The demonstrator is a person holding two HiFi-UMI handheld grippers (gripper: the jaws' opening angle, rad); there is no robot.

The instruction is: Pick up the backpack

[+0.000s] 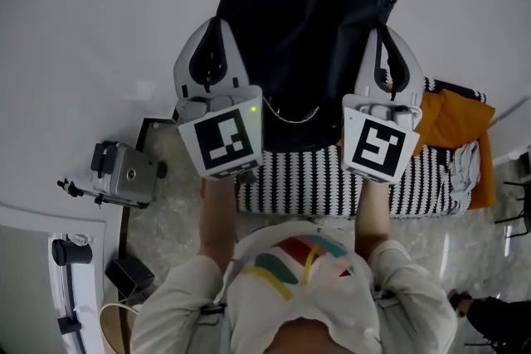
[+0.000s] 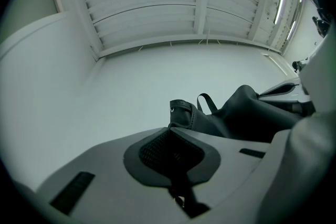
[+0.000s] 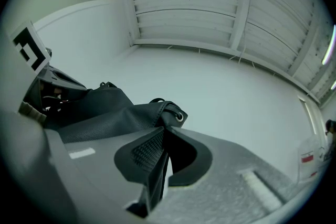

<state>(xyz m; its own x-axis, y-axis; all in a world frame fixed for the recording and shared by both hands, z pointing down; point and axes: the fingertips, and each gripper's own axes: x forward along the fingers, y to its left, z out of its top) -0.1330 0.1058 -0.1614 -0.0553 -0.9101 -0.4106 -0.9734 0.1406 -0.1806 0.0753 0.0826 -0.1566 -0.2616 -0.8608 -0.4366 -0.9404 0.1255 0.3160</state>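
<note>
Backpack: black and soft-sided. It was seen hanging in front of a pale wall, stretched between the two grippers and above a striped cover with an orange cloth at its far right.

Left gripper: jaws pressed together on dark material at the bag's left upper edge. In the left gripper view the pinch was seen at, with the rest of the backpack sagging away to the right.

Right gripper: jaws likewise pinched on the bag's fabric at the opposite edge. In the right gripper view the fold was clamped at, just below a metal eyelet, and the bag's body trailed off to the left.

Reason for the hold, as judged: one pinch was taken at each side so that the limp bag was kept spread and level instead of swinging from a single point. Both grippers were angled upward, with ceiling slats filling the upper part of their views, which suits carrying a load that hangs below the jaws.

Whether the bag's bottom was clear of the striped cover could not be told from above. The lift was judged to be well under way.

A camera was noted on the floor at the left, well apart from the bag.
</note>
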